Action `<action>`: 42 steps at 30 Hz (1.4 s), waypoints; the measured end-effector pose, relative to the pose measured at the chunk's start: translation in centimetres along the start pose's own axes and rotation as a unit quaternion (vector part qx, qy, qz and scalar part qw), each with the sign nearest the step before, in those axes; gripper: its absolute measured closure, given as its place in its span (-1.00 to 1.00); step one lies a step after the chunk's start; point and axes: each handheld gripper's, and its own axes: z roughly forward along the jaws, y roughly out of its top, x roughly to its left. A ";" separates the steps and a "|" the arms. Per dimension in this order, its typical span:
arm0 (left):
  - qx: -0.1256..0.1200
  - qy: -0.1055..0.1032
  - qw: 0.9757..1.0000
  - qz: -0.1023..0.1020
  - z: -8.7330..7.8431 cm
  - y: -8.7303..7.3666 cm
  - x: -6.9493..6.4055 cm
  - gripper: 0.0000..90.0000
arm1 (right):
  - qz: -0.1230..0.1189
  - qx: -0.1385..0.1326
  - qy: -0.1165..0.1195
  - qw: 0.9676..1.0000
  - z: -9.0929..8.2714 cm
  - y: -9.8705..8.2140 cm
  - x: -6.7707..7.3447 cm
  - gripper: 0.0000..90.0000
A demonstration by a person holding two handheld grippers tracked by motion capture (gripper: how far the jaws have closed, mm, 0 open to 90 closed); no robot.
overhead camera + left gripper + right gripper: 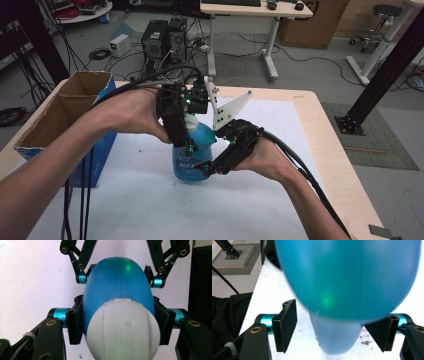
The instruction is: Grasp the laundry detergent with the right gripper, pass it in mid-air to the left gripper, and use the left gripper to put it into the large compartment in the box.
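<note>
A blue plastic bottle (192, 152) with a white cap (190, 121) stands on the white mat (150, 210). My left gripper (184, 142) comes down from above and is shut on the bottle's upper body. In the left gripper view its pads (75, 321) press both sides of the blue bottle (117, 282) just behind the white cap (122, 330). My right gripper (205, 170) reaches in from the right at the bottle's lower part. In the right gripper view its jaws stand apart around the bottle (352, 277), with a gap beside the left pad (285, 325).
An open cardboard box (65, 117) with a blue side stands at the table's left edge. The wooden table rim (320, 130) runs along the right. Beyond the table are computer towers (162, 40), floor cables and a desk (255, 10).
</note>
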 end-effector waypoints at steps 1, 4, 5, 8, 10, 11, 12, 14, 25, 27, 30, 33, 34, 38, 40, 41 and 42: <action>0.001 -0.001 1.000 -0.001 -0.4 0.0 0.1 -0.15 | -0.001 0.001 -0.002 1.000 -0.2 0.0 0.0 -0.46; 0.001 0.001 1.000 -0.003 -1.1 -0.1 0.2 -0.15 | 0.001 0.006 -0.013 1.000 -0.8 0.0 0.0 -0.50; 0.005 0.003 1.000 -0.003 -1.4 -0.1 0.2 -0.15 | 0.002 0.010 -0.014 1.000 -1.0 0.1 0.1 -0.50; 0.009 0.005 1.000 -0.005 -2.0 -0.1 0.3 -0.15 | 0.000 0.019 -0.024 1.000 -2.0 0.0 0.3 -0.51; 0.013 0.009 1.000 -0.014 -3.0 -0.2 0.5 -0.15 | 0.002 0.029 -0.035 0.999 -2.8 -0.1 0.3 -0.53; 0.015 0.010 1.000 -0.017 -3.4 -0.3 0.6 -0.15 | 0.007 0.036 -0.045 0.998 -3.2 -0.2 0.3 -0.54; 0.016 0.011 1.000 -0.020 -3.9 -0.4 0.8 -0.15 | 0.011 0.048 -0.053 0.997 -3.6 -0.3 0.4 -0.61; 0.017 0.013 0.999 -0.031 -4.8 -0.6 1.1 -0.15 | 0.018 0.070 -0.073 0.995 -4.4 -0.6 0.6 -0.72; 0.035 0.045 0.993 -0.102 -9.9 -2.0 3.0 -0.15 | 0.051 0.127 -0.128 0.982 -7.9 -4.1 1.6 -0.72; 0.033 0.050 0.991 -0.118 -10.9 -2.5 3.4 -0.15 | 0.054 0.138 -0.140 0.979 -8.3 -4.5 1.7 -0.72; 0.028 0.055 0.989 -0.131 -11.8 -3.2 3.7 -0.15 | 0.054 0.143 -0.148 0.977 -8.6 -5.0 1.8 -0.72; 0.026 0.064 0.985 -0.157 -13.0 -4.3 4.1 -0.15 | 0.059 0.150 -0.152 0.975 -8.9 -5.5 1.8 -0.72; 0.023 0.068 0.983 -0.166 -13.4 -4.8 4.2 -0.15 | 0.061 0.151 -0.156 0.974 -9.0 -5.6 1.9 -0.72; 0.021 0.077 0.976 -0.202 -14.7 -6.8 4.3 -0.15 | 0.066 0.160 -0.162 0.972 -8.8 -6.1 1.8 -0.72; 0.032 0.083 0.973 -0.215 -15.2 -7.5 4.4 -0.15 | 0.063 0.167 -0.164 0.970 -8.6 -6.2 1.7 -0.72; 0.032 0.083 0.973 -0.215 -15.2 -7.5 4.4 -0.15 | 0.063 0.167 -0.164 0.970 -8.6 -6.2 1.7 -0.72; 0.033 0.087 0.970 -0.225 -15.4 -7.9 4.3 -0.15 | 0.064 0.172 -0.164 0.969 -8.5 -6.3 1.7 -0.72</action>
